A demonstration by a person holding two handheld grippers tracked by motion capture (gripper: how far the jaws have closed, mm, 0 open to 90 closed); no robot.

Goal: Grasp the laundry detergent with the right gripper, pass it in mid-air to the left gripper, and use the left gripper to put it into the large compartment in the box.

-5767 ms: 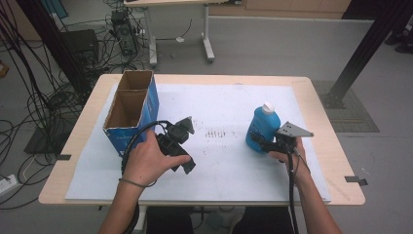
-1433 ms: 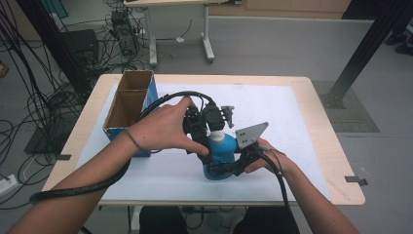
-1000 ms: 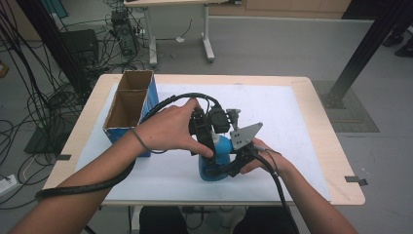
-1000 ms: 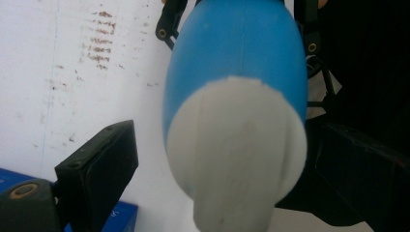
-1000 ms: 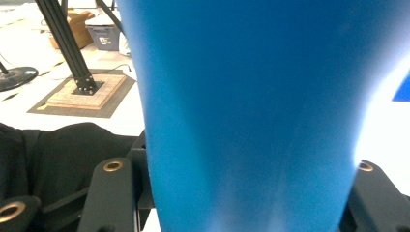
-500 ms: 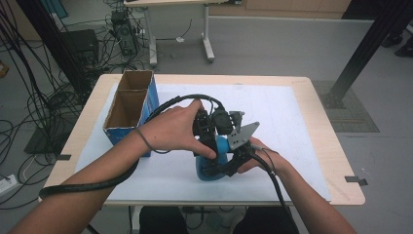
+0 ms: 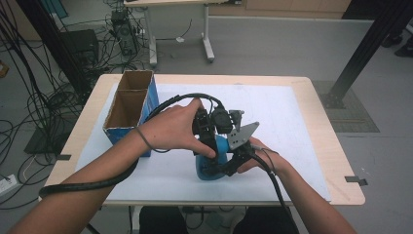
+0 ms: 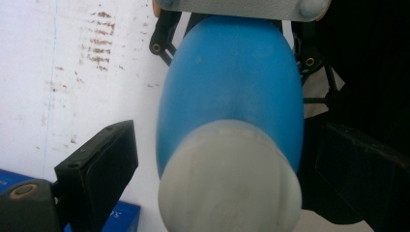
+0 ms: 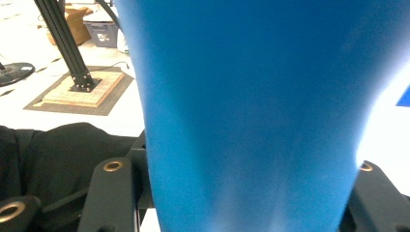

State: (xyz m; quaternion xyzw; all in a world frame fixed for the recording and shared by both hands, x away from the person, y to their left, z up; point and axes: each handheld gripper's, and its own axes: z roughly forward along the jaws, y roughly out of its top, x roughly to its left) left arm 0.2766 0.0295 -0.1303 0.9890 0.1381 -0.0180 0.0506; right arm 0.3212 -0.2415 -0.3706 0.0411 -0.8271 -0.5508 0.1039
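Note:
A blue bottle with a white cap leans over the white sheet near the table's front middle. My right gripper is shut on its blue body, one black jaw on each side, my right gripper looking along it. My left gripper comes down over the bottle's top. In the left gripper view the cap sits between the jaws of my left gripper. A strip of white sheet shows between the left jaw and the cap, so the jaws stand open around it.
An open cardboard box with blue sides stands at the table's left, close to the left forearm. A white sheet covers most of the tabletop, whose wooden edge shows at the right. Cables and a black post stand on the floor beyond.
Since the earliest frame the bottle has come from the right side to the front middle, and the left gripper has moved onto its cap. Over the last second both hands barely shifted.

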